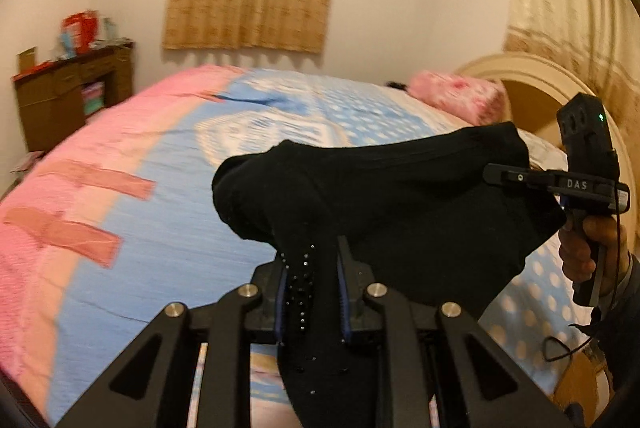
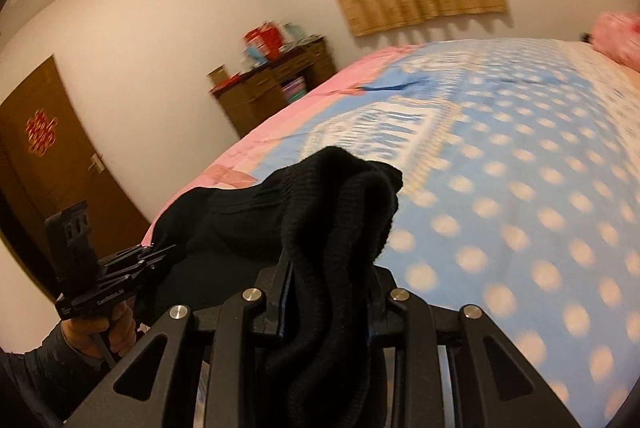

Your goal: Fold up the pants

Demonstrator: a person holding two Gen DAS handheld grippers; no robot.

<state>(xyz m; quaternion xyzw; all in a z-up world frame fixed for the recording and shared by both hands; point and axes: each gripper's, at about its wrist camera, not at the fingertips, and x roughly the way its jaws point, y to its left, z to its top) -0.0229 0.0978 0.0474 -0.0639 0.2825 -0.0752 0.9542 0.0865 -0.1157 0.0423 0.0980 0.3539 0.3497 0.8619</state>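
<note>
Black pants [image 1: 400,196] hang stretched in the air above the bed, held at both ends. My left gripper [image 1: 312,260] is shut on one end, where the fabric has small shiny studs and droops down between the fingers. At the right of the left wrist view, my right gripper [image 1: 491,175] pinches the other end, with a hand around its handle. In the right wrist view, the right gripper [image 2: 332,264] is shut on a thick bunch of ribbed black pants [image 2: 340,204]. The left gripper [image 2: 166,253] shows at lower left, clamped on the cloth's far end.
Below lies a bed [image 1: 140,228] with a blue, white-dotted and pink cover [image 2: 500,188]. A pink pillow [image 1: 456,96] rests by the cream headboard [image 1: 532,76]. A brown dresser [image 2: 272,84] with clutter stands beyond the bed, and a brown door [image 2: 48,156] is at left.
</note>
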